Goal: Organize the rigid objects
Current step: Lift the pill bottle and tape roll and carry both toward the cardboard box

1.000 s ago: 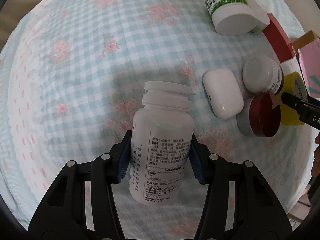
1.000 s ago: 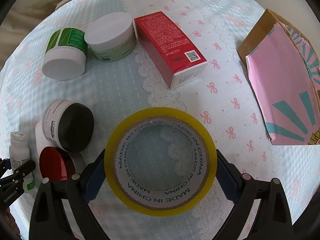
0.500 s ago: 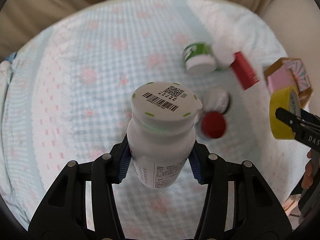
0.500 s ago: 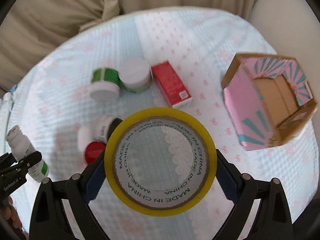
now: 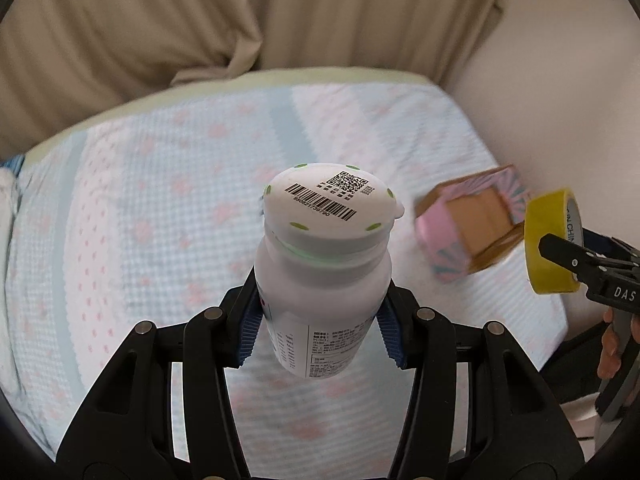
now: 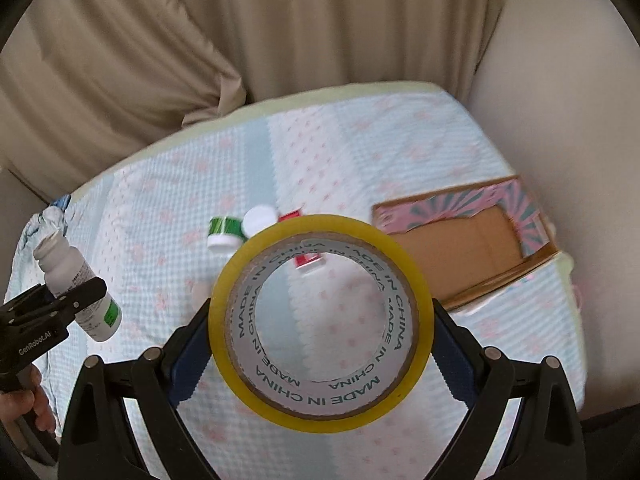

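Observation:
My left gripper (image 5: pixel 322 326) is shut on a white pill bottle (image 5: pixel 325 272) with a barcode on its cap, held upright high above the bed; it also shows in the right wrist view (image 6: pixel 76 284). My right gripper (image 6: pixel 320 330) is shut on a yellow tape roll (image 6: pixel 320 322), seen from the left wrist as well (image 5: pixel 550 242). An open pink cardboard box (image 6: pixel 464 240) lies at the right of the bed, also in the left wrist view (image 5: pixel 472 224).
A green-labelled jar (image 6: pixel 222 234), a white-lidded jar (image 6: pixel 259 219) and a red box (image 6: pixel 305 258) sit mid-bed, partly behind the tape. The checked bedspread (image 5: pixel 160 208) ends at beige curtains (image 5: pixel 240 20) at the back and a wall on the right.
Both grippers have risen and tilted up with their loads. The jars have shrunk and slid out of the left view; the curtains and the box's open inside now show.

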Available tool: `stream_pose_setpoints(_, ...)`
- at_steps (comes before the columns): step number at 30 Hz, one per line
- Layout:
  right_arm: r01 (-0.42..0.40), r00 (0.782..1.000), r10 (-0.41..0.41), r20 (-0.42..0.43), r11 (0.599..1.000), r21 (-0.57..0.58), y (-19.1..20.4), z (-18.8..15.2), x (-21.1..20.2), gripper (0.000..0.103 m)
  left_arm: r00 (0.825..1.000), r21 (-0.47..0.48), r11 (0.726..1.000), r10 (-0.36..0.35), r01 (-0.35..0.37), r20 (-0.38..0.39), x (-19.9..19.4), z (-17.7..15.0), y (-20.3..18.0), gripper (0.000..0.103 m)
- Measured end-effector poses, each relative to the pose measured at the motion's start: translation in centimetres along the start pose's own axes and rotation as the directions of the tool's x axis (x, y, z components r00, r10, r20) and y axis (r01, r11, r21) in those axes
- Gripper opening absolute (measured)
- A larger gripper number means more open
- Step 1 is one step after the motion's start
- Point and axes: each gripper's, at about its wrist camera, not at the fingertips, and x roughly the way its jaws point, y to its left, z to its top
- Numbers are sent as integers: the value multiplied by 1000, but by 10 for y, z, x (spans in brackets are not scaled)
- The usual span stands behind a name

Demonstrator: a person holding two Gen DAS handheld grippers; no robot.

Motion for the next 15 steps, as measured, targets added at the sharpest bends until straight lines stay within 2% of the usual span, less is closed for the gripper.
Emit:
stream_pose_setpoints(7,2,1000,-1,13,996,-87,-87,35,-24,95,999,22,1000,-20,19,49,1,22,-97,47)
stream_pose_setpoints(11,-5,1000,4,-10,987,-162,-144,55,-12,95,999,-29,999,-18,19,37,25,20,-151,47)
stream_pose_setpoints(15,-23,999,11,-52,971,-236,-195,79,12,95,1000,-90,996,-25,26,4,62,32,-204,47)
